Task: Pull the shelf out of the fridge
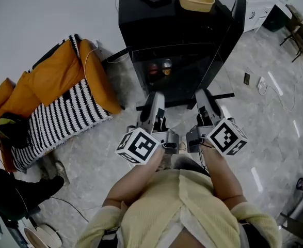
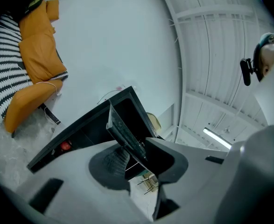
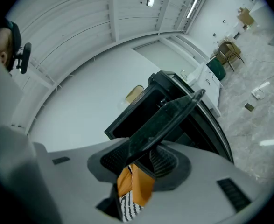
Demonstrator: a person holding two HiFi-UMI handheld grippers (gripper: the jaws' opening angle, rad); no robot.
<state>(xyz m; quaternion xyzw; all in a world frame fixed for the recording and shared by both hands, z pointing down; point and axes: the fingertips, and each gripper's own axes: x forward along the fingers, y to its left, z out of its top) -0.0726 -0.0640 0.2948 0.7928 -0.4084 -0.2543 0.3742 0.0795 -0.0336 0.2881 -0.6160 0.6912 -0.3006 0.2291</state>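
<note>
The shelf (image 1: 174, 81), a flat pane of dark tinted glass with thin straight edges, was held at the open front of the boxy black fridge (image 1: 141, 25), above the pale marbled floor (image 1: 275, 138). Its near edge was gripped at either end. The left gripper (image 2: 139, 155) was seen with its ribbed dark fingers (image 2: 109, 164) partly closed and pinching the pane edge-on. The right gripper (image 3: 139, 160) was likewise clamped on the glass, which was slanted up between its fingers.
</note>
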